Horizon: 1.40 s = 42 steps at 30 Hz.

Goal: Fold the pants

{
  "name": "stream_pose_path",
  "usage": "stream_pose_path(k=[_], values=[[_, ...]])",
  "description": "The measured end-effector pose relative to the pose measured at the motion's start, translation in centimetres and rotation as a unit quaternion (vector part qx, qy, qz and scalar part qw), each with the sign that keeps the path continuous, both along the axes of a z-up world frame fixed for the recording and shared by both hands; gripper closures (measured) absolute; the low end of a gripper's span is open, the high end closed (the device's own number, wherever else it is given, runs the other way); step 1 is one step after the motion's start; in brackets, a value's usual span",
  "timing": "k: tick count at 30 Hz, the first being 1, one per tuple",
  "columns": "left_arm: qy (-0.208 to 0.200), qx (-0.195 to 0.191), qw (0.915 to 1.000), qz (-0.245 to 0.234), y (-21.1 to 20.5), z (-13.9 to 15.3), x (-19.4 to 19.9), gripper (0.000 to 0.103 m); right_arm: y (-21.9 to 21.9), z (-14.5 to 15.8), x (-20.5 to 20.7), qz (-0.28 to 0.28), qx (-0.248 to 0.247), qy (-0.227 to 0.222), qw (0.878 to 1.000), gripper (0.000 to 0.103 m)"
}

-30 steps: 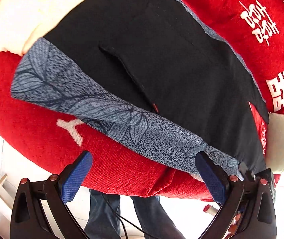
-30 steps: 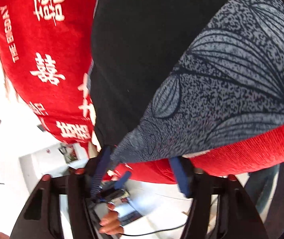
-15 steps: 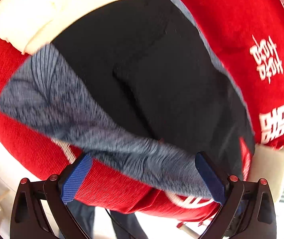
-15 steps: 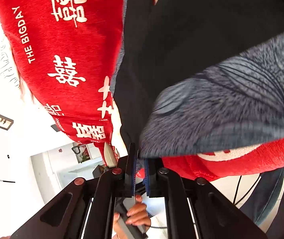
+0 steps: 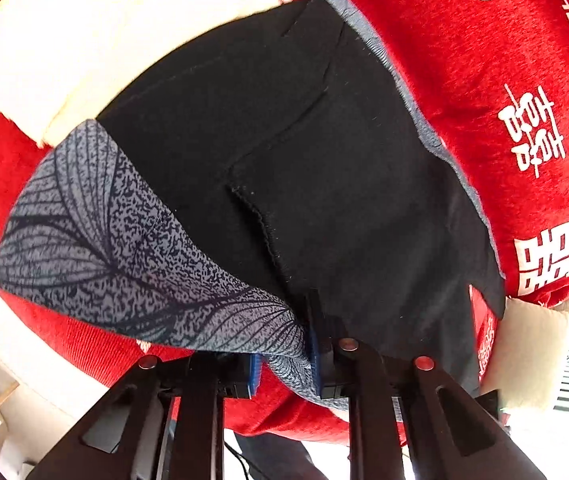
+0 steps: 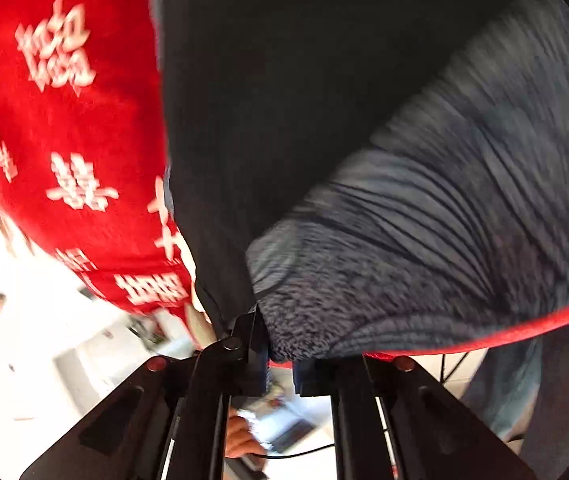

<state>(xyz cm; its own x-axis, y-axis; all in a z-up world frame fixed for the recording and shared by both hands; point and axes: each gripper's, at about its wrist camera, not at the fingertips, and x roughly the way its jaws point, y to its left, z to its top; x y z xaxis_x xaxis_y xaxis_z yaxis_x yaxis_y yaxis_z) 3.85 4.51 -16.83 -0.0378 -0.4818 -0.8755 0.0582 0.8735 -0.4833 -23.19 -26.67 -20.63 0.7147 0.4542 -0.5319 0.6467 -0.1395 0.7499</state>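
Observation:
Black pants [image 5: 324,168] with a grey leaf-print band [image 5: 116,248] lie spread on a red blanket [image 5: 484,60]. My left gripper [image 5: 284,360] is shut on the near edge of the grey band, its blue pads pinching the cloth. In the right wrist view, the pants [image 6: 284,100] and the grey band [image 6: 464,220] fill the frame, blurred. My right gripper [image 6: 280,356] is shut on a corner of the grey band at the blanket's near edge.
The red blanket [image 6: 64,140] carries white characters and covers a cream cushion or mattress [image 5: 104,40]. A cream pillow [image 5: 532,344] sits at the right. White floor and a hand on a device [image 6: 244,440] show below the edge.
My left gripper has closed on the grey band's edge; it was wide open before. My right gripper, shut half a second ago, has kept its hold and moved, blurring its view.

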Motion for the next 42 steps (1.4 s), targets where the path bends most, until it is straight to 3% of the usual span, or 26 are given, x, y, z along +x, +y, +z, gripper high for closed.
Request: stream_pose_path(k=[3, 6, 11, 15, 18, 25, 28, 31, 32, 33, 34, 35, 37, 42], values=[[-0.001, -0.007, 1.0000, 0.003, -0.1, 2.2, 0.6, 0.083, -1.8, 4.7, 2.6, 0.081, -0.071, -0.011, 0.994, 0.095], [-0.009, -0.019, 0.9998, 0.003, -1.6, 5.3, 2.0, 0.083, -4.8, 8.3, 5.8, 0.145, -0.106, -0.026, 0.983, 0.095], [-0.050, -0.028, 0.9982, -0.018, -6.2, 8.7, 6.4, 0.083, -10.1, 9.6, 10.9, 0.189, -0.111, -0.035, 0.975, 0.095], [-0.081, -0.023, 0.9960, -0.032, -10.7, 8.3, 11.0, 0.083, -15.0, 8.3, 16.3, 0.203, -0.104, -0.029, 0.973, 0.095], [-0.092, -0.006, 0.9951, -0.034, -14.0, 6.4, 15.0, 0.083, -18.1, 6.3, 20.2, 0.221, -0.106, -0.019, 0.969, 0.095], [-0.080, 0.068, 0.9943, -0.015, -17.5, -0.4, 19.6, 0.082, -21.5, 1.0, 29.0, 0.297, -0.157, 0.009, 0.942, 0.091], [-0.069, 0.067, 0.9953, -0.010, -17.5, -0.1, 20.0, 0.078, -21.8, -1.8, 30.5, 0.308, -0.153, 0.032, 0.938, 0.092], [-0.070, 0.069, 0.9947, -0.031, -17.3, 2.2, 19.6, 0.077, -22.3, -2.1, 30.5, 0.307, -0.145, 0.014, 0.941, 0.091], [-0.085, 0.084, 0.9921, -0.037, -17.1, 3.4, 19.3, 0.063, -22.5, -2.0, 30.5, 0.309, -0.141, 0.011, 0.940, 0.091], [-0.107, 0.106, 0.9878, -0.041, -16.8, 4.5, 19.2, 0.034, -22.6, -1.8, 30.2, 0.312, -0.141, 0.011, 0.940, 0.087], [-0.132, 0.126, 0.9823, -0.039, -16.4, 5.8, 19.0, 0.026, -22.8, -1.6, 30.1, 0.313, -0.140, 0.012, 0.939, 0.076], [-0.157, 0.137, 0.9772, -0.039, -16.0, 7.1, 18.7, 0.025, -22.9, -1.1, 30.2, 0.312, -0.140, 0.012, 0.940, 0.067], [-0.169, 0.152, 0.9721, -0.057, -15.8, 8.2, 18.2, 0.025, -23.0, 0.6, 29.9, 0.298, -0.136, -0.007, 0.945, 0.029], [-0.136, 0.179, 0.9665, -0.124, -18.3, 6.3, 13.4, 0.025, -23.6, 5.8, 27.4, 0.271, -0.157, -0.040, 0.949, 0.024]])
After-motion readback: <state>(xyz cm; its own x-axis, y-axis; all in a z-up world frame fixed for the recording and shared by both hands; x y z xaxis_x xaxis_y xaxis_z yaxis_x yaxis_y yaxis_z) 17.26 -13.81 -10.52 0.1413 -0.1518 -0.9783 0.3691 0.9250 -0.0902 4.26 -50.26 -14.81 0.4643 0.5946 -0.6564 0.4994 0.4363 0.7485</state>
